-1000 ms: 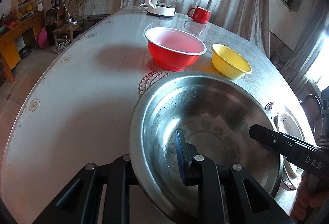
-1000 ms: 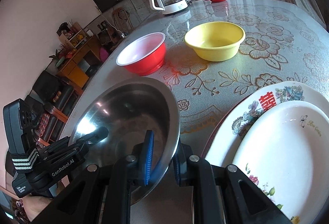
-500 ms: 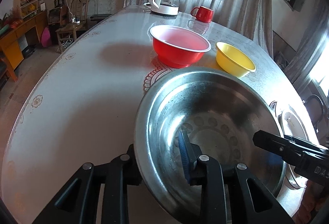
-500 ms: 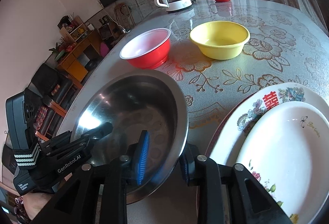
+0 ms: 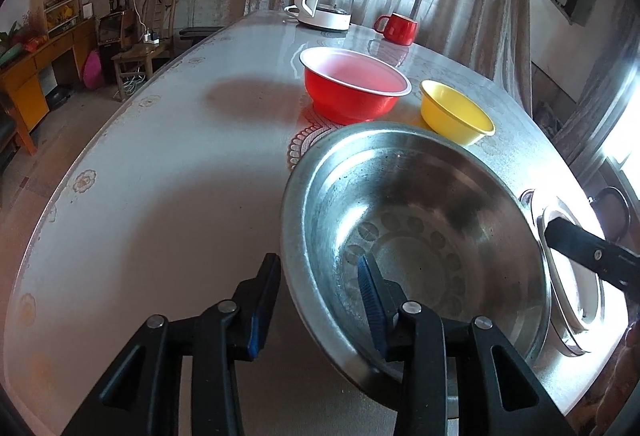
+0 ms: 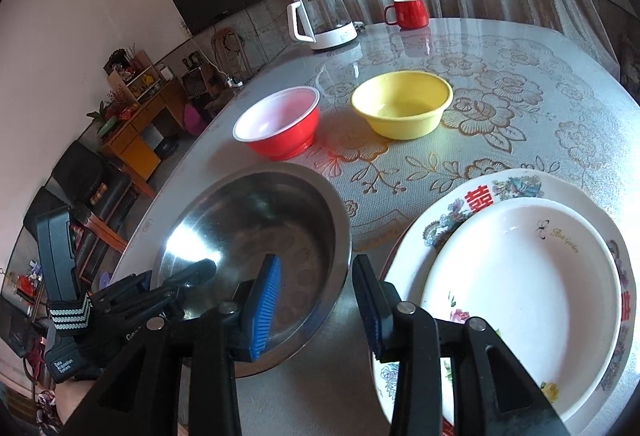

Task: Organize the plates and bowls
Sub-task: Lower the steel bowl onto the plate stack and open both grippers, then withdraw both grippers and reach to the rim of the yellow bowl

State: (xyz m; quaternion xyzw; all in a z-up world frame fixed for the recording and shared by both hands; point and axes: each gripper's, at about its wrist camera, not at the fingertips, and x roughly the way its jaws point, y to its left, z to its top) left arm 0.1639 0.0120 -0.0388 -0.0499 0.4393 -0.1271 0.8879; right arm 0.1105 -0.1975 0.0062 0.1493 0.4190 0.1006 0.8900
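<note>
The left wrist view is showing the broad bare stretch of table [image 5: 132, 204] to the left of the steel basin [image 5: 416, 232], while only the right wrist view is showing in full the white plate [image 6: 524, 288] stacked on the floral plate [image 6: 472, 204] at the table's right. The left gripper [image 5: 316, 300] is straddling the basin's near-left rim, its jaws opening: one blue pad stands outside the wall and one inside, neither pressing on the metal. The right gripper [image 6: 316, 300] is straddling the basin's right rim [image 6: 340, 236] in the same way, jaws opening, pads clear of the rim. The basin is sitting on the table, just beside the plates. Beyond it the red bowl [image 6: 280, 124] and yellow bowl [image 6: 402, 104] are standing apart from each other, with the kettle [image 6: 320, 20] and red mug [image 6: 408, 12] well behind them.
</note>
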